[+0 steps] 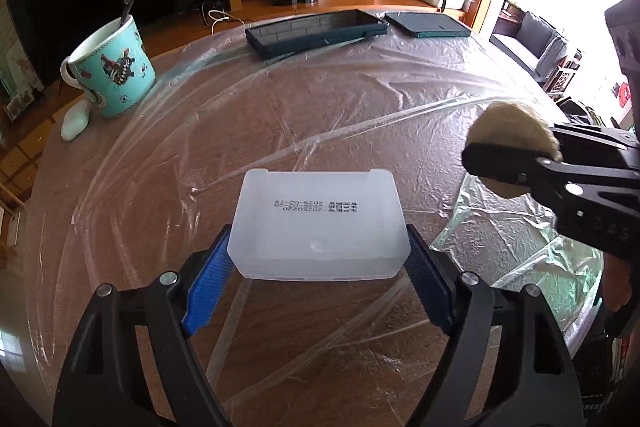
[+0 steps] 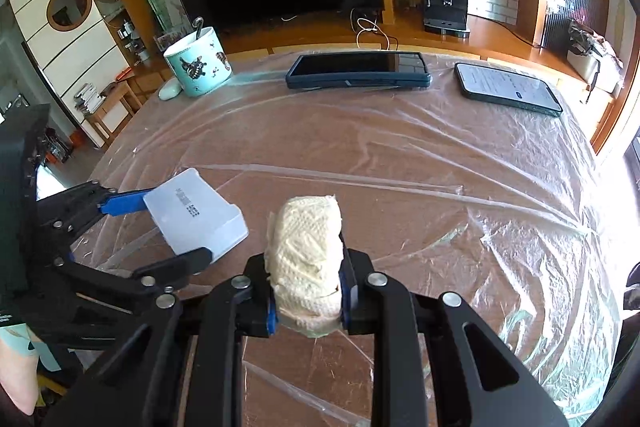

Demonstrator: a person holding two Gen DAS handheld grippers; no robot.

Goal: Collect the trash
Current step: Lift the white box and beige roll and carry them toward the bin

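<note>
My left gripper (image 1: 318, 261) is shut on a translucent white plastic box (image 1: 320, 223) with printed black text, held just above the plastic-covered table. The box also shows in the right wrist view (image 2: 194, 217), at the left. My right gripper (image 2: 306, 301) is shut on a crumpled cream paper towel wad (image 2: 308, 255). In the left wrist view the wad (image 1: 516, 143) and right gripper (image 1: 520, 167) hang at the right, beside and a little higher than the box.
A teal patterned mug (image 1: 114, 69) with a spoon stands far left, a small white object (image 1: 75, 123) beside it. A dark tablet (image 1: 316, 31) and a phone (image 2: 508, 93) lie at the table's far side. Clear plastic sheet (image 2: 400, 167) covers the table.
</note>
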